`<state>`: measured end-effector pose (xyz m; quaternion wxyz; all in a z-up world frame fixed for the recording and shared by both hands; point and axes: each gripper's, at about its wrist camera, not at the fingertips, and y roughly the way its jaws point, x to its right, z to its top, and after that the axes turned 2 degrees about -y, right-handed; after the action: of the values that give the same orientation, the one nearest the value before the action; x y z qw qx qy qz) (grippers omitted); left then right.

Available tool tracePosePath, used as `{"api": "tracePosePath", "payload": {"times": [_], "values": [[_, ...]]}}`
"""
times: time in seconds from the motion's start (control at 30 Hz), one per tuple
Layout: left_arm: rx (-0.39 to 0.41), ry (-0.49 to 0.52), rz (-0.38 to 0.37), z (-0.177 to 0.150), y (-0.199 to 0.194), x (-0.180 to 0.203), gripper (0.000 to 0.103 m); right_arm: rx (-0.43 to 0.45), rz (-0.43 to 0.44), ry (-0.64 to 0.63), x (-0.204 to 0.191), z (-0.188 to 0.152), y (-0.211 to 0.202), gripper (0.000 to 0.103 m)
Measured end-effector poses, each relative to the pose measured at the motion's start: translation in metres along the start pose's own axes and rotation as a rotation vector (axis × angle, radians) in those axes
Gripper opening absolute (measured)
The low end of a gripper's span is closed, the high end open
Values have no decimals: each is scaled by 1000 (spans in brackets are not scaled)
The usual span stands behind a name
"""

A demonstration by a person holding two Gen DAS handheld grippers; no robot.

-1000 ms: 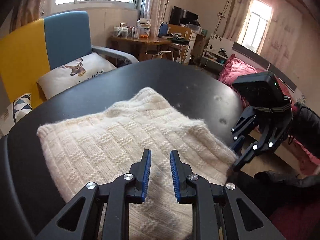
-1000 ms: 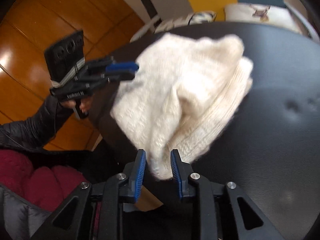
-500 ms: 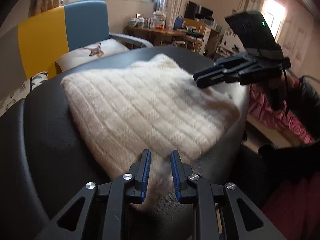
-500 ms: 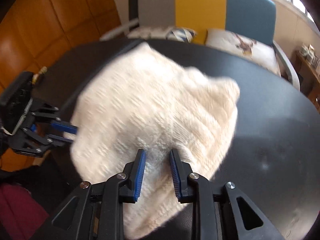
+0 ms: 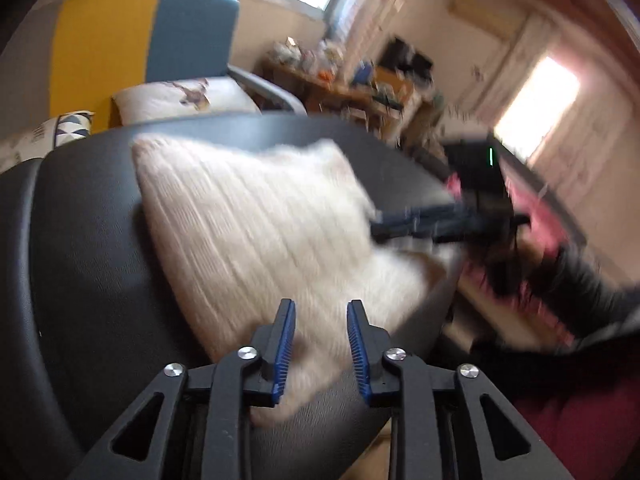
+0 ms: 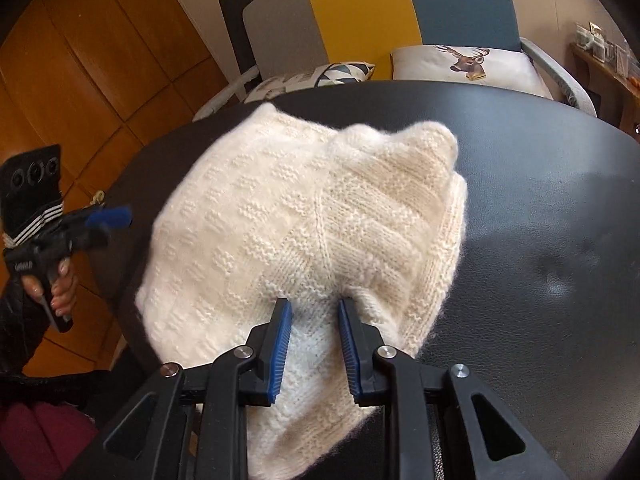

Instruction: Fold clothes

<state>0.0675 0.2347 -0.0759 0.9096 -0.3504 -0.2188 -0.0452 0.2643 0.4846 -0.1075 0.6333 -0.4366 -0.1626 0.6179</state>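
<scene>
A cream knitted sweater, folded into a thick bundle, lies on the round black table; it also shows in the left wrist view. My right gripper has its jaws slightly apart, hovering over the sweater's near edge, holding nothing. My left gripper has its jaws slightly apart above the sweater's near corner, empty. In the right wrist view the left gripper sits off the table's left edge. In the left wrist view the right gripper is blurred at the sweater's right side.
A yellow, blue and grey armchair with a deer cushion stands behind the table. A wooden wardrobe is at left. A cluttered desk and a pink bed lie beyond the table.
The right gripper let go of the sweater's hanging corner after laying it on the table, and the sweater now lies folded. The left gripper pulled back toward the table's edge.
</scene>
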Motion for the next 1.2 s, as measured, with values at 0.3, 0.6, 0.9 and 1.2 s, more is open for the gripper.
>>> {"api": "tracePosePath", "payload": {"times": [0.3, 0.6, 0.9, 1.2], "values": [[44, -32, 118, 60, 38, -16, 40, 50, -85, 8, 9, 48, 6, 24], [3, -49, 286, 44, 86, -20, 41, 14, -111, 135, 47, 47, 48, 23], [150, -231, 299, 47, 43, -30, 79, 168, 66, 326, 60, 21, -13, 46], [56, -434, 182, 39, 24, -87, 88, 83, 167, 520, 93, -18, -6, 82]]}}
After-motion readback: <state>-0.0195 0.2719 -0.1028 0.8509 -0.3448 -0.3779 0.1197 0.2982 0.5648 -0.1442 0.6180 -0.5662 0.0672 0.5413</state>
